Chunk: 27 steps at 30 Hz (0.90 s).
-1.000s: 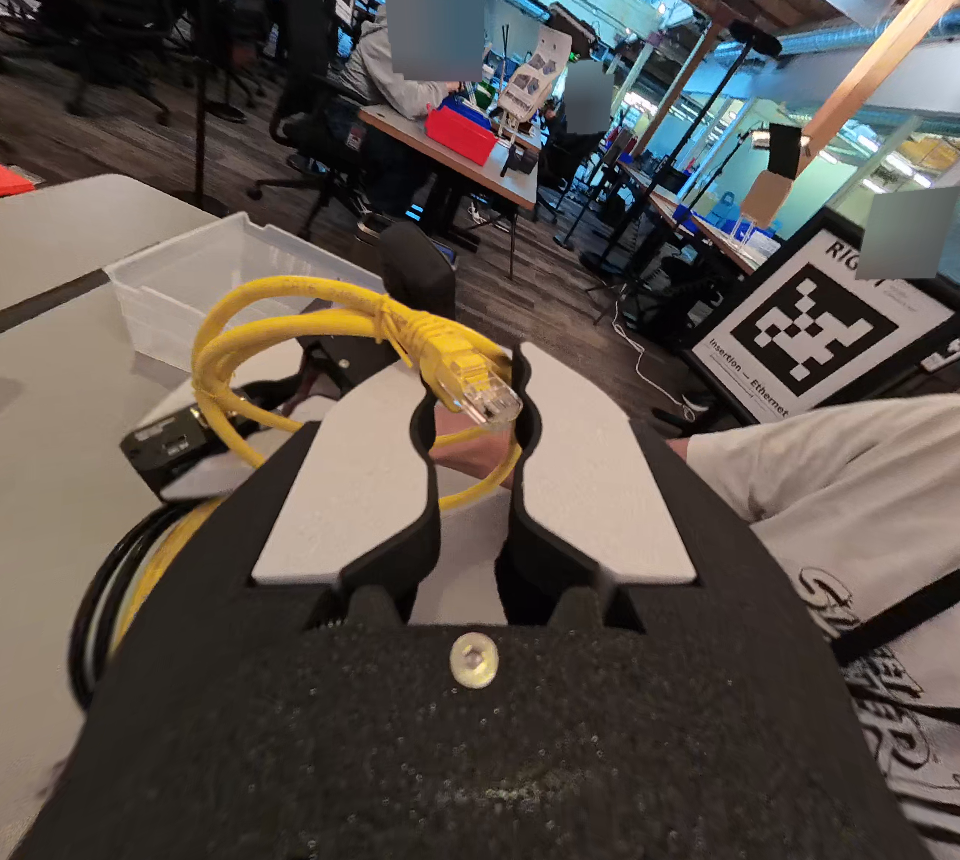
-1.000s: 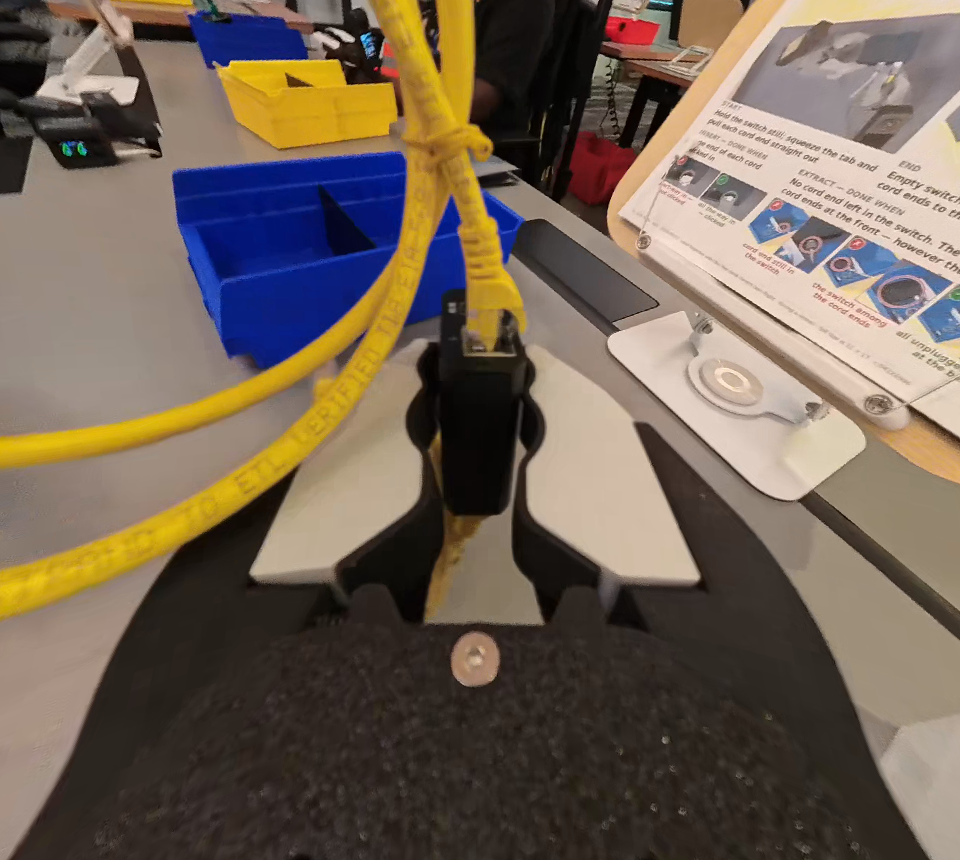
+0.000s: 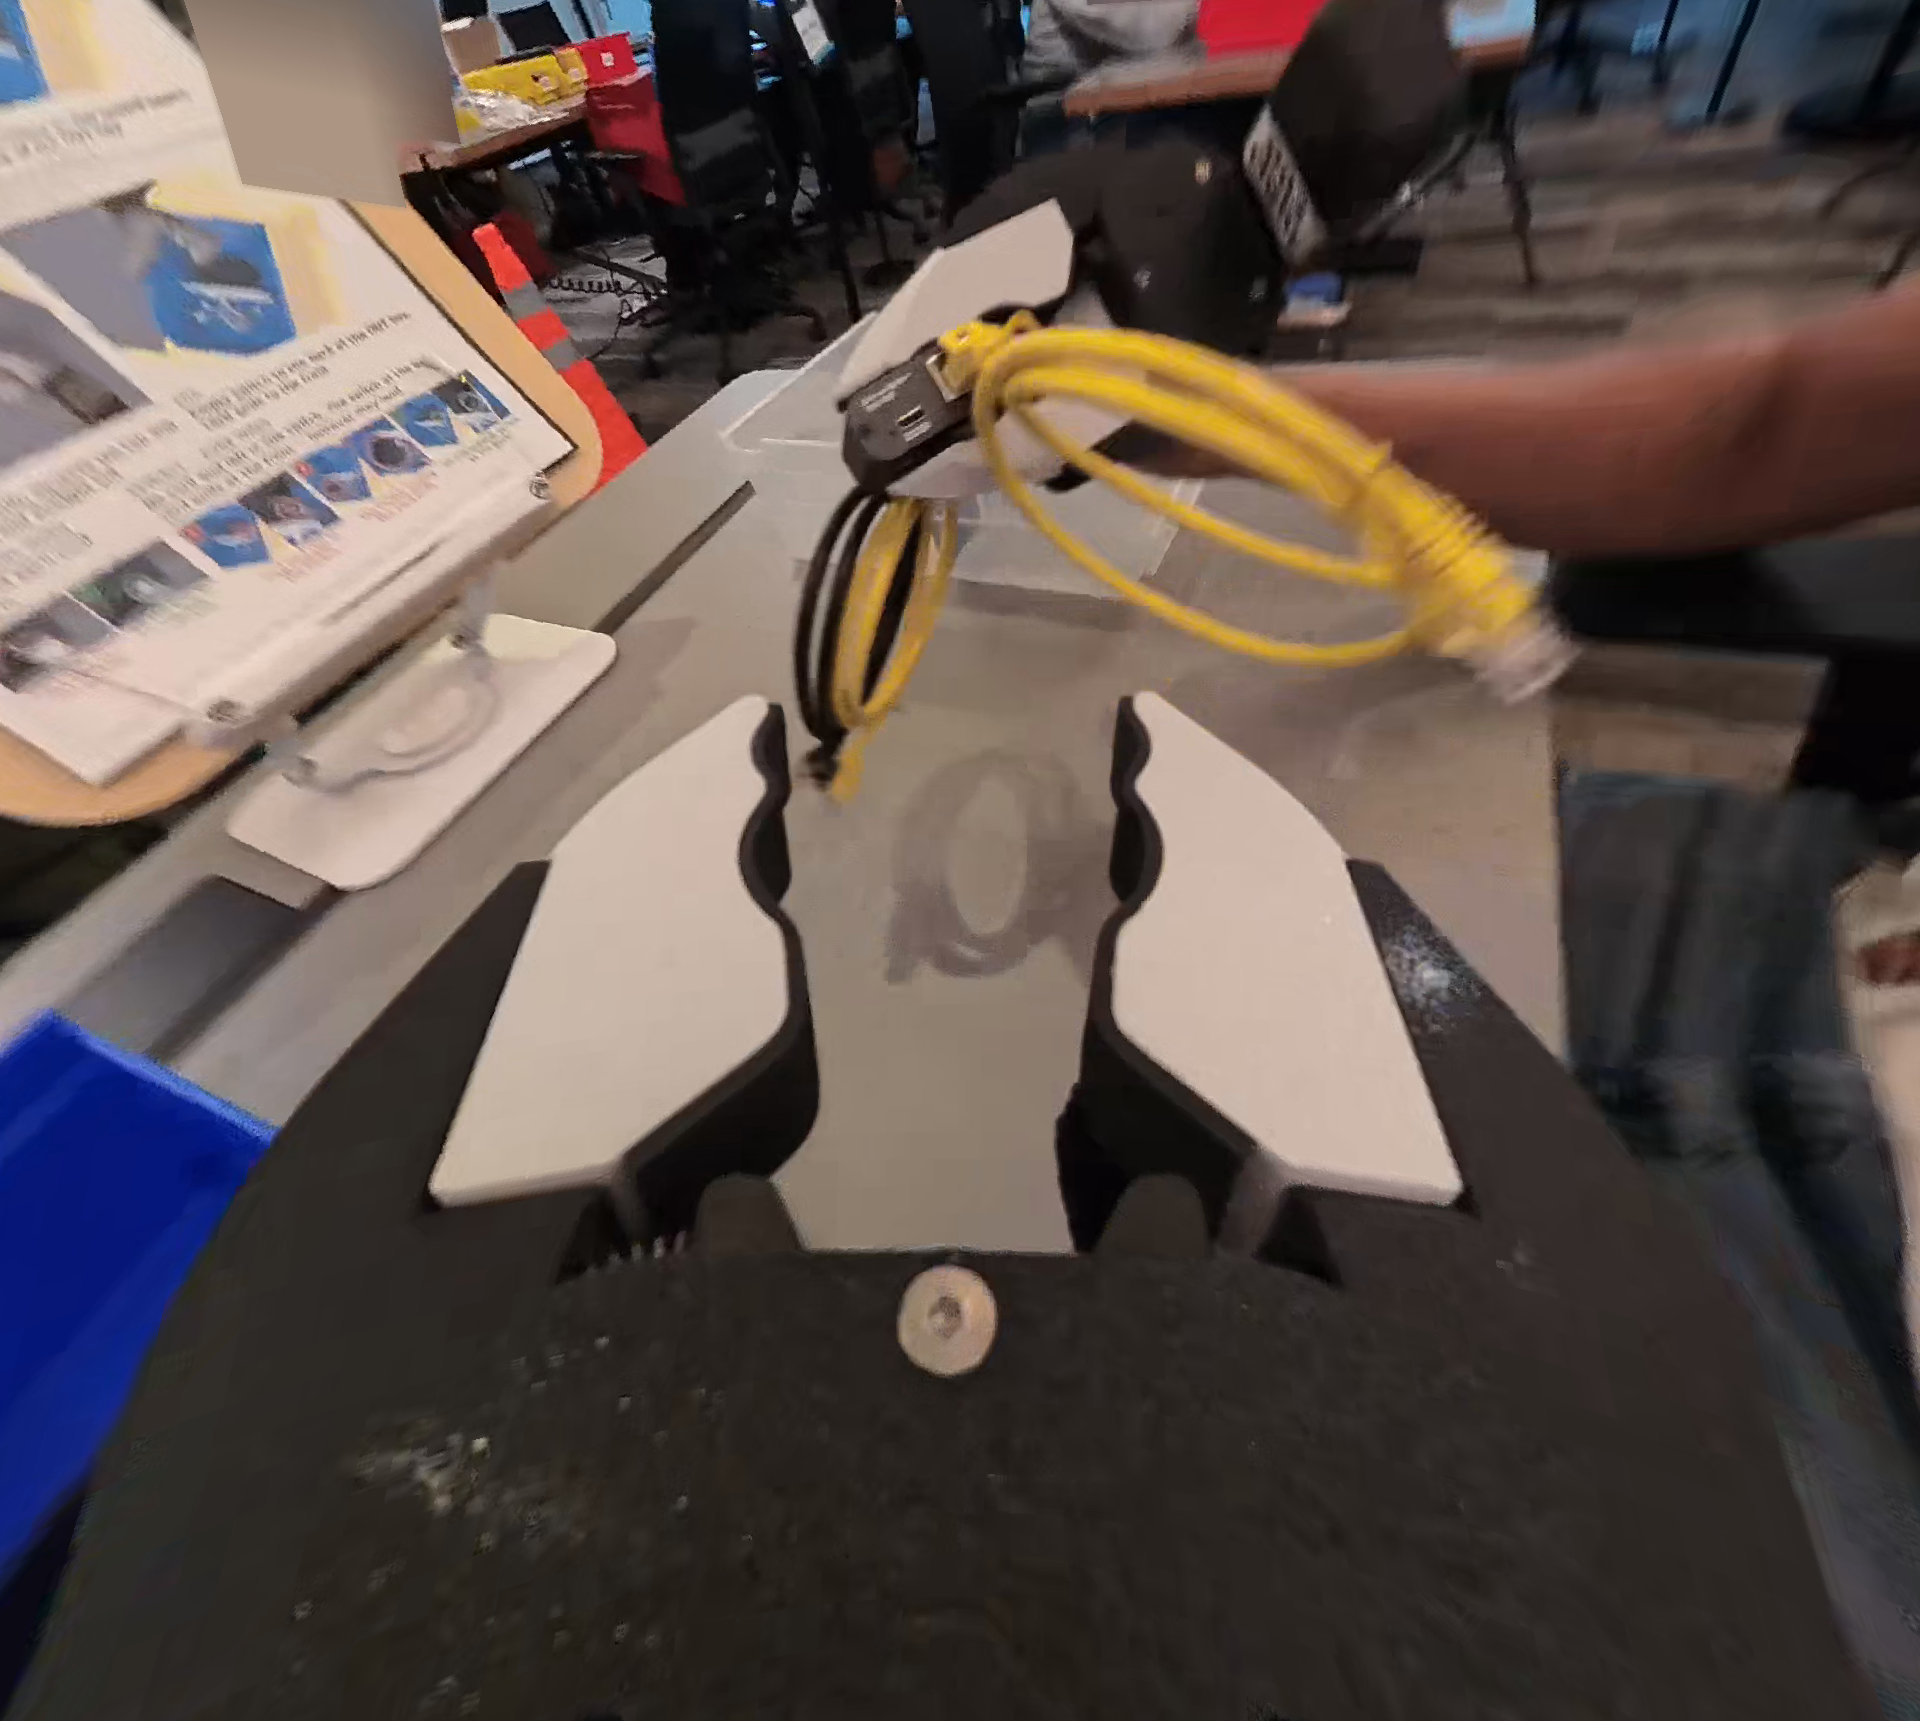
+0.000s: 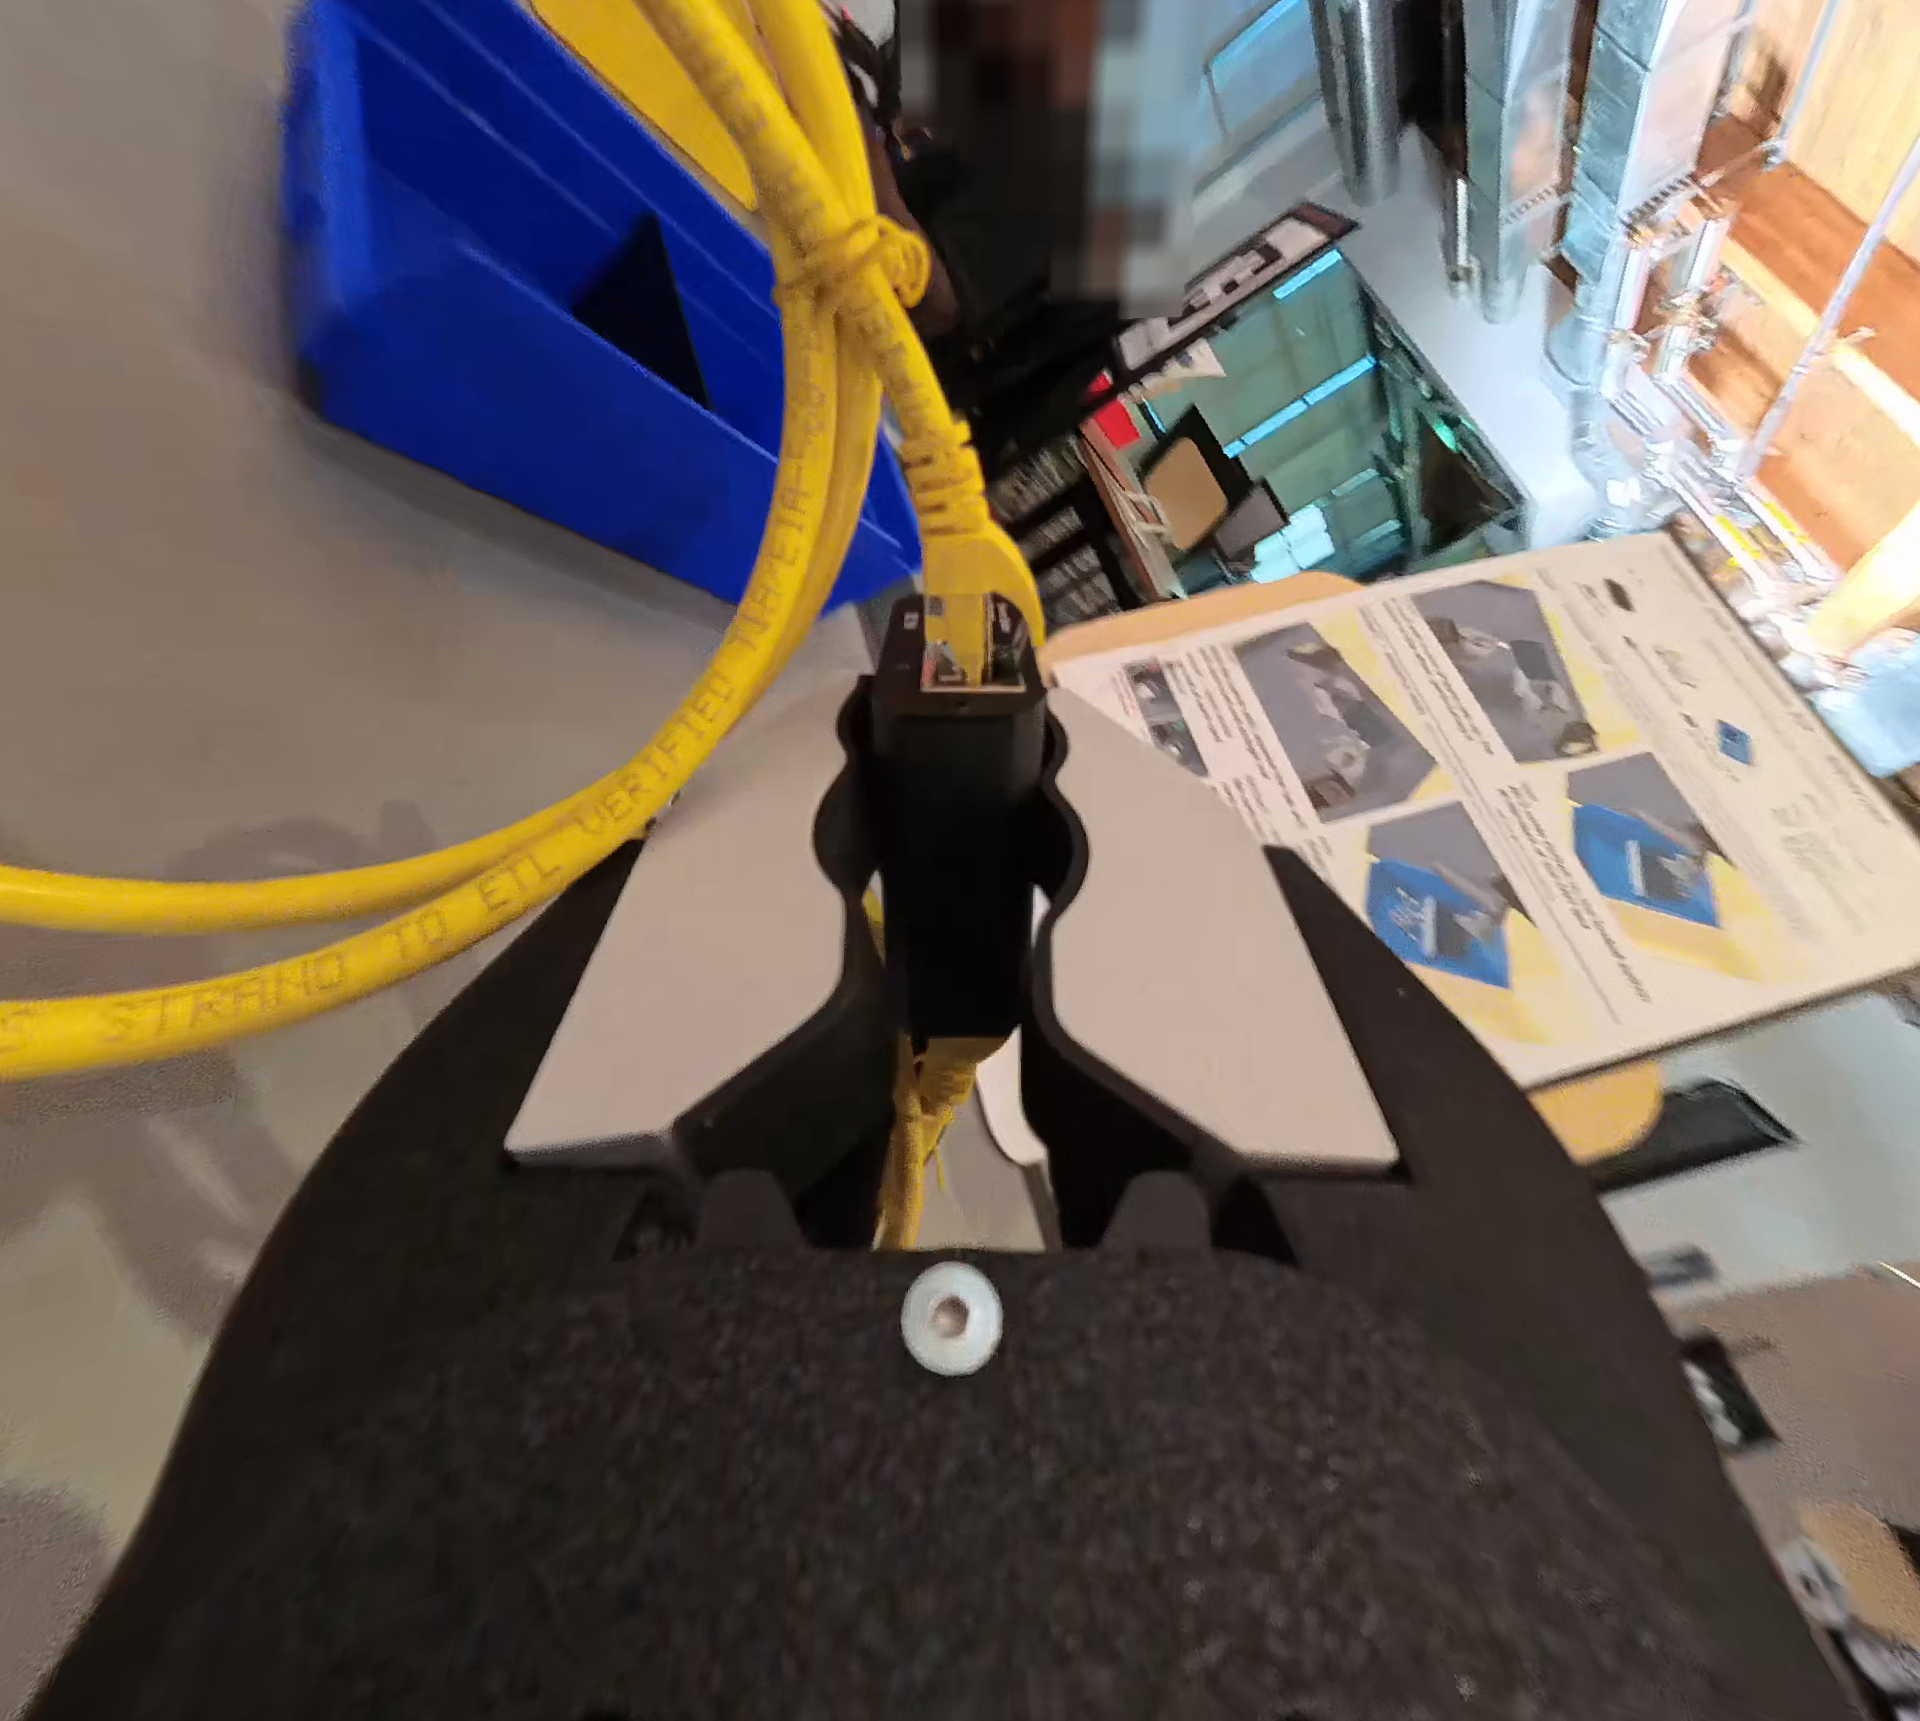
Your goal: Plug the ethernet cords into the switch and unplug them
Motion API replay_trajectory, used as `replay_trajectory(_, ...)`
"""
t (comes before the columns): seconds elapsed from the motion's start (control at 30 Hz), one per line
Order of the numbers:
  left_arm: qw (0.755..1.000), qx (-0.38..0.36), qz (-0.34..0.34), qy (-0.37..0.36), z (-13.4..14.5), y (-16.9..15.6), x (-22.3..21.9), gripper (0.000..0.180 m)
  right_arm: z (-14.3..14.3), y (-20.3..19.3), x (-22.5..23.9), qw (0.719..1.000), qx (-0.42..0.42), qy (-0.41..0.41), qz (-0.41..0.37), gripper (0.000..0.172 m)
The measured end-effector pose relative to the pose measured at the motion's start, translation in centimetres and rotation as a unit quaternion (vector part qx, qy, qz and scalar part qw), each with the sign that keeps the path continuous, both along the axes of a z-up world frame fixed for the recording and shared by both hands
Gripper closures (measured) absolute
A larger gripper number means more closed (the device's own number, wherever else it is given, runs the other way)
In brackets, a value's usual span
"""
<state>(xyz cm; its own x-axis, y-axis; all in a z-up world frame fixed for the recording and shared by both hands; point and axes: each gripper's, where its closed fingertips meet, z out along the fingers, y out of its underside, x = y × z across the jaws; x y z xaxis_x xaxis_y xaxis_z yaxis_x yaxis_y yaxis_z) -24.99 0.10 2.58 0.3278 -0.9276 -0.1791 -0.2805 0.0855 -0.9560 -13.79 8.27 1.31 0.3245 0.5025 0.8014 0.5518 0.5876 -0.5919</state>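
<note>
My right gripper [image 4: 956,736] is shut on a small black switch [image 4: 956,840] and holds it above the grey table. One end of a yellow ethernet cord [image 4: 821,383] is plugged into the switch's front port. In the left wrist view the right gripper [image 3: 935,383] holds the switch [image 3: 904,424] in the air. The yellow cord's coil [image 3: 1195,445] hangs from it, with its free plug [image 3: 1507,643] dangling at the right. My left gripper [image 3: 951,736] is open and empty over the table, nearer than the switch.
An instruction board on a white stand [image 3: 260,383] is at the left; it also shows in the right wrist view [image 4: 1507,788]. A blue bin [image 4: 499,269] and a clear plastic bin [image 3: 1039,518] sit on the table [image 3: 1299,788]. Black and yellow cable loops [image 3: 873,611] hang under the switch. A person's arm [image 3: 1610,424] reaches in from the right. The tips of one gripper are about 15 cm away from the tips of the other.
My left gripper opened and let go of the yellow cord's free plug, then drew back; the plug now dangles. My right gripper kept its hold on the switch and tilted.
</note>
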Motion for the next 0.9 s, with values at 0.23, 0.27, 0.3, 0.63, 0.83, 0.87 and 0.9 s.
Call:
replay_trajectory(0.23,0.975,0.168,-0.145,-0.025,2.0,-0.2,5.9,0.141,1.2,-3.5,-1.3,0.993,-0.04,0.035,0.107,0.146)
replay_trajectory(0.27,0.972,0.18,-0.15,-0.018,2.2,0.1,6.8,0.142,1.2,-3.8,-1.4,0.992,-0.038,0.037,0.116,0.146)
replay_trajectory(0.3,0.969,0.19,-0.156,-0.011,2.3,0.3,7.6,0.142,1.2,-4.0,-1.4,0.991,-0.035,0.038,0.121,0.146)
replay_trajectory(0.63,0.949,0.194,-0.247,0.014,2.1,-0.5,12.0,0.158,0.5,-5.8,-1.6,0.978,-0.075,0.066,0.184,0.146)
replay_trajectory(0.83,0.953,0.166,-0.252,0.032,1.2,-0.6,12.0,0.148,1.1,-6.3,-1.5,0.971,-0.091,0.086,0.206,0.147)
replay_trajectory(0.87,0.952,0.17,-0.251,0.031,1.2,-0.6,12.2,0.148,1.0,-6.3,-1.7,0.97,-0.092,0.083,0.208,0.146)
replay_trajectory(0.9,0.952,0.176,-0.247,0.032,1.2,-0.5,12.3,0.149,1.0,-6.4,-1.8,0.97,-0.092,0.082,0.209,0.146)
